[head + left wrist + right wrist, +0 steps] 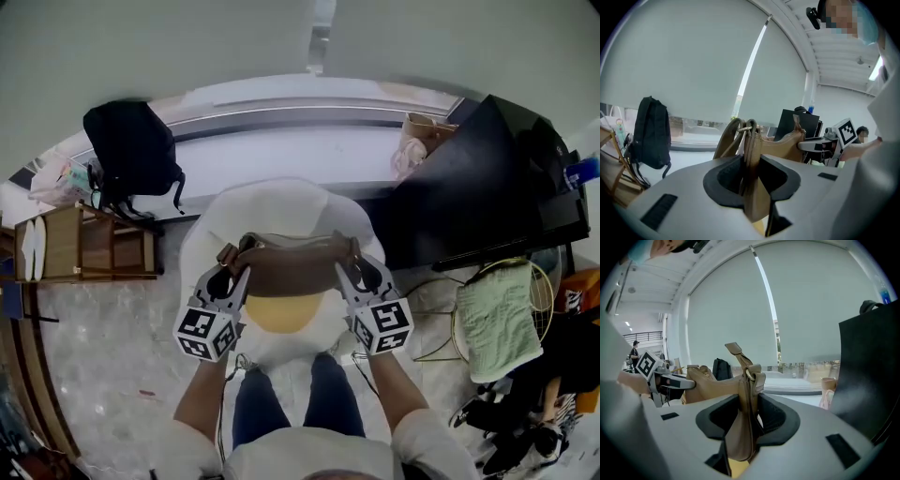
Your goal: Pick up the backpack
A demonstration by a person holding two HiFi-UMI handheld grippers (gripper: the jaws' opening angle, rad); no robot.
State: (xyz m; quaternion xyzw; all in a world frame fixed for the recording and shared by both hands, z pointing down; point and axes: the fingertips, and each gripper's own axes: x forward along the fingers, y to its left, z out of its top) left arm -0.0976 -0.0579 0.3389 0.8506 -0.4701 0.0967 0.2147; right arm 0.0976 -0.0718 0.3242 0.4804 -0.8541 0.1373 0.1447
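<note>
Tan backpack (295,269) above white cushion (281,208), L tool (234,275) & R tool (349,273) each clamped on one end

My head camera looks steeply down past my forearms onto my left gripper (228,277) and right gripper (362,275), from not far above them. Each gripper camera rides just behind its own jaws, nearly level, facing the window blind (693,61). It sits so close that the brown bag (295,266) fills the middle. Both angle inward: each shows the other gripper's marker cube (847,132) at its side. All three views share the bag and the black backpack (131,155) by the window.
</note>
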